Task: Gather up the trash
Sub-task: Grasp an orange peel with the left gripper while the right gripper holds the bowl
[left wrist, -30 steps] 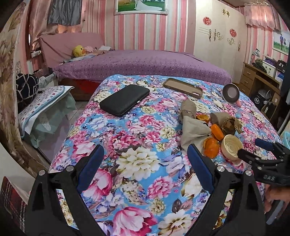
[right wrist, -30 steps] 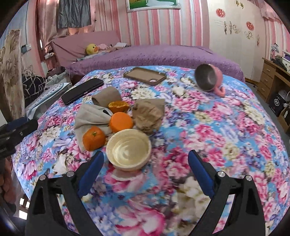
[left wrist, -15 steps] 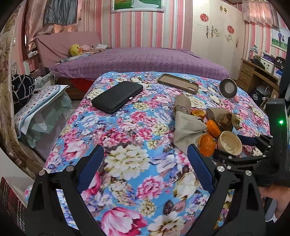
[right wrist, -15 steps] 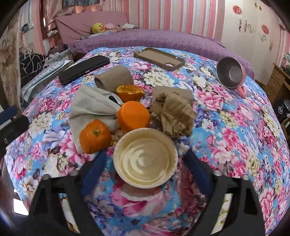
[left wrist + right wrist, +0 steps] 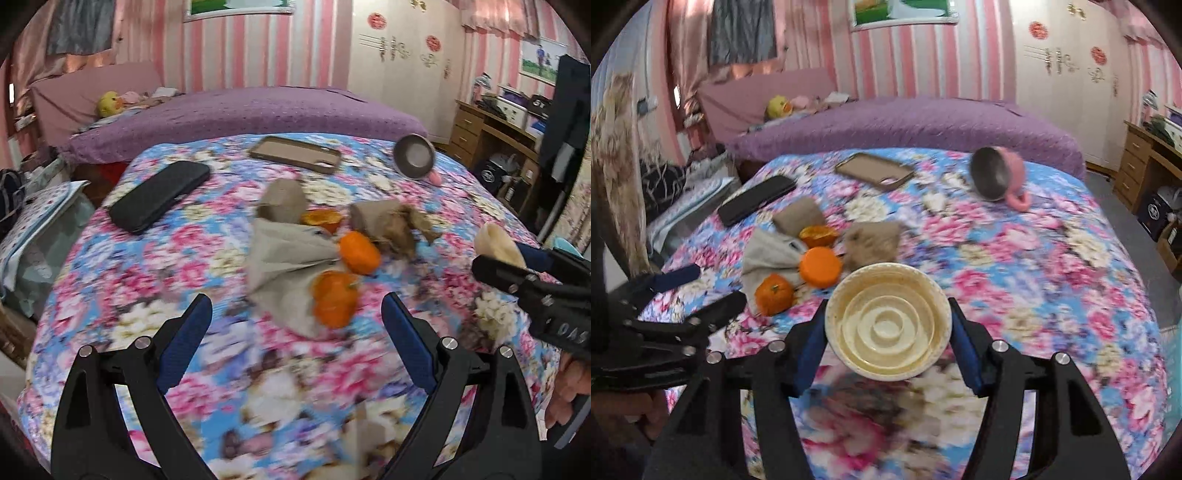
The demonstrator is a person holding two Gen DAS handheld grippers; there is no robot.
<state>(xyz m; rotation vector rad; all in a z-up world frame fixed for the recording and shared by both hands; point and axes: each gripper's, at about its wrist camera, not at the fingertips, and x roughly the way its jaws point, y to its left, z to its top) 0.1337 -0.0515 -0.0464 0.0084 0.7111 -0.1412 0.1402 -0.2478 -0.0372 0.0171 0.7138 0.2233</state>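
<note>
While most of the litter lies uncollected on the flowered bed [image 5: 1052, 258], one item is in hand: right claw [image 5: 888, 334] clamped on the rim of a cream paper bowl [image 5: 888, 325], raised clear of the cover; bowl holds nothing.

Left claw [image 5: 295, 332]: spread wide, holding nothing, above the cover near the pile.

Remaining, judged as trash: crumpled brown paper [image 5: 873, 242], grey paper wads [image 5: 772, 254], orange pieces [image 5: 820, 266] and peel [image 5: 817, 234].

Pink mug [image 5: 997, 177]: on its side, nothing visible inside.

No bin in view.

Progress: early.
</note>
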